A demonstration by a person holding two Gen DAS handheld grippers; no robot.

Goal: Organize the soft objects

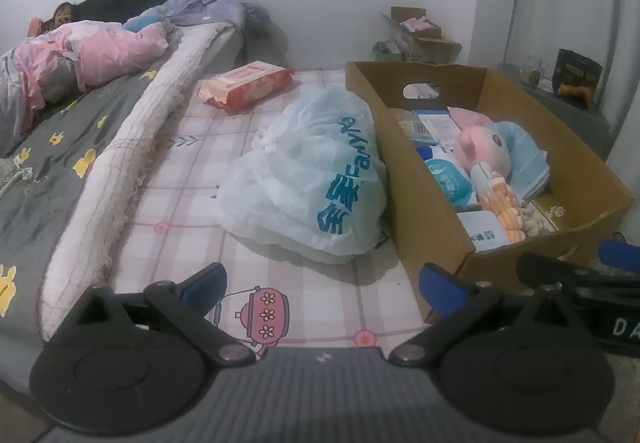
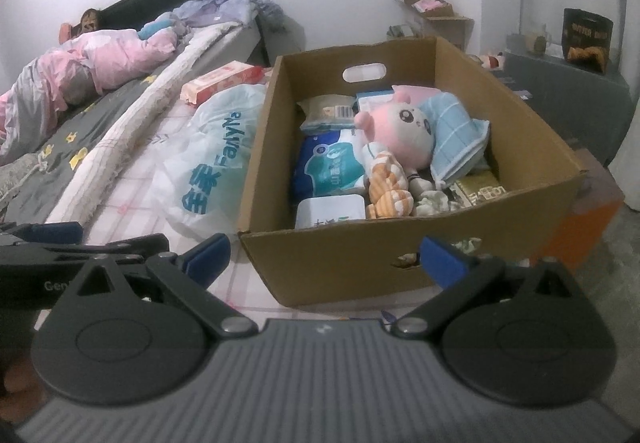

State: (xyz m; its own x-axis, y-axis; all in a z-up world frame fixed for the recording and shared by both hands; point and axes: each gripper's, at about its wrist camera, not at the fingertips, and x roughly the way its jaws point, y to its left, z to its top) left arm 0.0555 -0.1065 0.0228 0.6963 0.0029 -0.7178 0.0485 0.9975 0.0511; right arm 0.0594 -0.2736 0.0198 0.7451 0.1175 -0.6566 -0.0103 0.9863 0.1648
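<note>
A cardboard box (image 2: 400,255) is seen on the near right of a checked bed (image 1: 168,219), already holding a pink plush (image 2: 404,131), a blue cushion (image 2: 456,135), an orange striped cloth (image 2: 388,183) and several packets (image 2: 332,167). Much of the gathering is therefore judged done.

Still outside the box, a white plastic bag (image 1: 316,175) lies touching its left wall, and a red tissue pack (image 1: 248,83) lies farther off, towards the wall. Far left, a pink quilt (image 1: 100,55) is bunched on the grey sheet. These are judged to be what remains, though whether the quilt belongs to the task cannot be told.

The left gripper (image 1: 324,283) is held low over the near bed, jaws apart and empty, aimed at the bag. The right gripper (image 2: 326,257) is held before the box's near wall, jaws likewise apart, nothing between them.
</note>
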